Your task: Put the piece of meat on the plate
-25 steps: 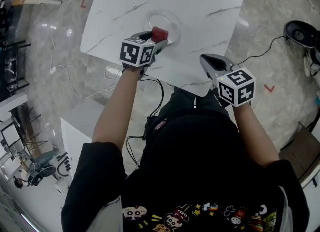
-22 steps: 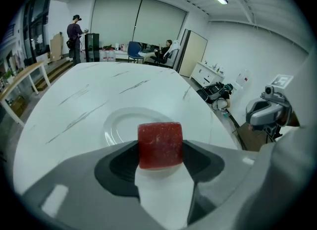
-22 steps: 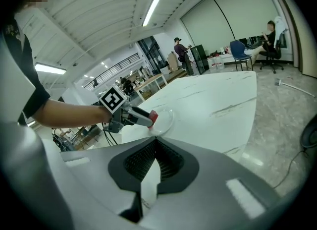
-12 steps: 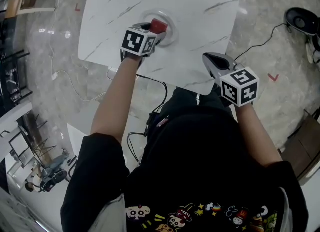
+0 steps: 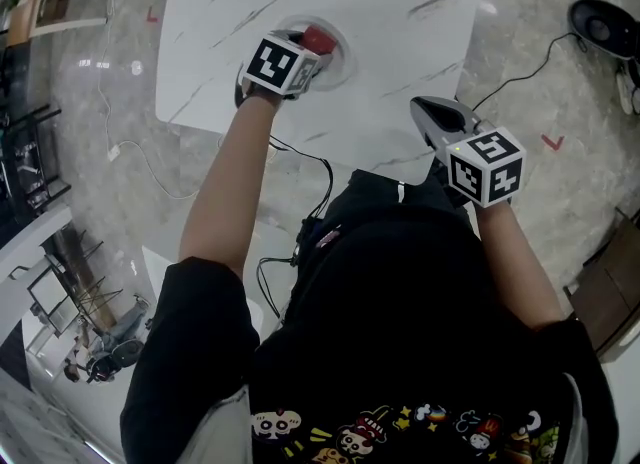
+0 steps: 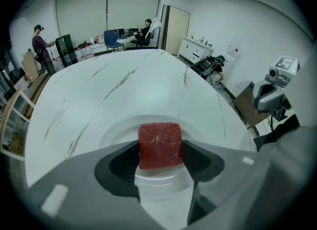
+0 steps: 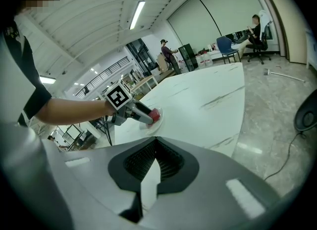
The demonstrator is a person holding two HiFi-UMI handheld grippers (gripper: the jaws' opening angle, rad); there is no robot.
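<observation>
Meat, a red cube of it, is in my left gripper, directly over the plate.

The white marble-veined table fills the upper part of the head view, with grey stone floor around it. The pale round plate lies on that table near its edge on my side, and my left arm reaches out over it.

My left gripper has its jaws closed onto the meat. One dark pad presses each side of the cube, so the jaws stand apart only by the cube's width. The cube hangs level over the plate's middle. I cannot tell whether its underside touches the plate.

My right gripper is well apart from the plate, beyond the table's near corner and over the floor. In the right gripper view, my right gripper has its jaws brought together at the tips with nothing between them.
</observation>
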